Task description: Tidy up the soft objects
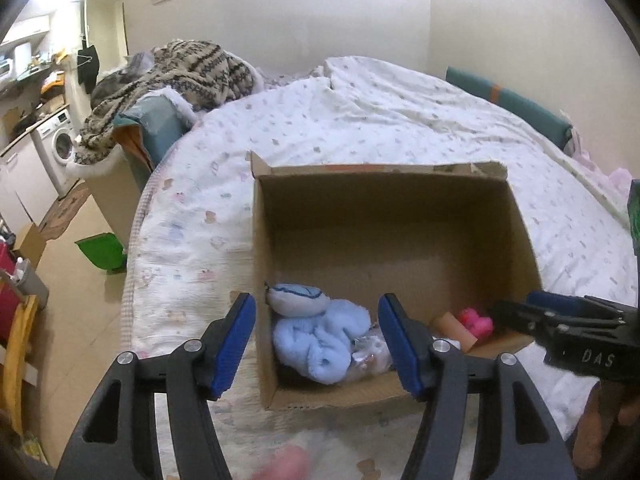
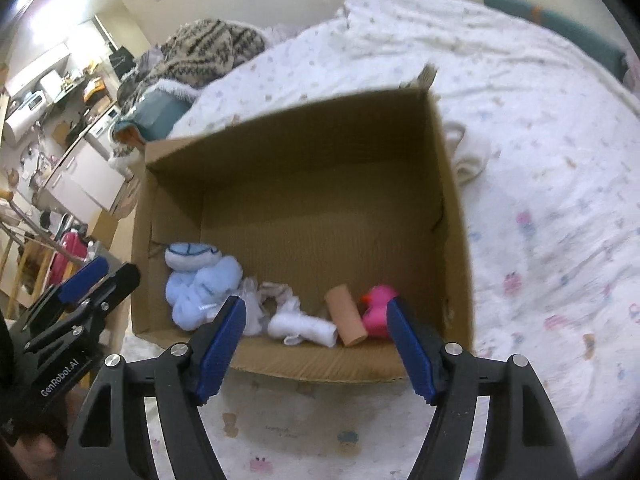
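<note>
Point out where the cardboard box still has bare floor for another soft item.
The cardboard box is bare across its far half, up to the back wall. The near edge is crowded: light blue plush, white cloth roll, tan roll, pink duck.

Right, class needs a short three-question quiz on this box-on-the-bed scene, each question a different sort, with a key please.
1. True or false: the pink duck sits inside the cardboard box.
2. Which lies nearest the box's left wall? A) light blue plush B) tan roll C) rolled white sock
3. Fill in: the right gripper has its jaws ____ with nothing between them.

Key: 1 true; 2 A; 3 open. The left gripper is likewise open and empty, and a white cloth lies on the bed outside the box.
</note>
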Motion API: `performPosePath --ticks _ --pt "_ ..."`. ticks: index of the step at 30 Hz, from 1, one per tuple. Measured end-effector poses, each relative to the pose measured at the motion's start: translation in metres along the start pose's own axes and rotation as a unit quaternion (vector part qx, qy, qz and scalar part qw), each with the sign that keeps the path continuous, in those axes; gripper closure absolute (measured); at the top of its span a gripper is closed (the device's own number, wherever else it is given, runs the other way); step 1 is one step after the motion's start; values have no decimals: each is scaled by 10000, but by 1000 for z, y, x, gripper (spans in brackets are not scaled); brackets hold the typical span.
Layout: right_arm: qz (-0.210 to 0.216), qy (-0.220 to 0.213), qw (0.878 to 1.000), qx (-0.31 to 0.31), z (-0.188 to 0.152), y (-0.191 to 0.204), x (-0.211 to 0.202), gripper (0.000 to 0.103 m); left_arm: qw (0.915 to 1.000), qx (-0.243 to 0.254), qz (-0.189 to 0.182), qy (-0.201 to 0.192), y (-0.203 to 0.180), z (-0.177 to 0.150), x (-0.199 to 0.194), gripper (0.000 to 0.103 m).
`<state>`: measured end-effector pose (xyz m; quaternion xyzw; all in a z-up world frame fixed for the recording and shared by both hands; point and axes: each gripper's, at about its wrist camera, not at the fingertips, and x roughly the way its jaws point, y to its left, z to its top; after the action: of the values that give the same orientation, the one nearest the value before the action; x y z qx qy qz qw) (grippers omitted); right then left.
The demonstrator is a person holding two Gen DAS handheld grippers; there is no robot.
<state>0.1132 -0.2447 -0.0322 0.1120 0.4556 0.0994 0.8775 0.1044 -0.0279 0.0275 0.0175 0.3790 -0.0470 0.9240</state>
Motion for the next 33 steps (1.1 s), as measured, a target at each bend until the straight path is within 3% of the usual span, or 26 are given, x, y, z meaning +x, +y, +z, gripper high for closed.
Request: performPosePath --ticks 1,4,10,17,25,33 --pt "-39 -138 9999 -3 0 0 -8 23 10000 -42 -35 -16 2 1 -4 42" --pt "117 -396 9991 -26 1 3 -28 2 9998 -187 -35 -115 11 3 -20 26" --pt "20 -833 9965 -44 -9 8 -62 0 9993 -328 11 -170 20 -10 -49 23" --pt "-101 -967 9951 -175 -33 17 -79 0 9989 -408 98 -227 29 -24 -74 1" --pt "-436 -1171 9917 -296 -54 22 -90 0 9983 -490 203 -251 37 -43 -90 1" --pt "-794 -1182 9887 -479 -58 26 -80 0 9984 -478 183 -228 30 -49 -80 1"
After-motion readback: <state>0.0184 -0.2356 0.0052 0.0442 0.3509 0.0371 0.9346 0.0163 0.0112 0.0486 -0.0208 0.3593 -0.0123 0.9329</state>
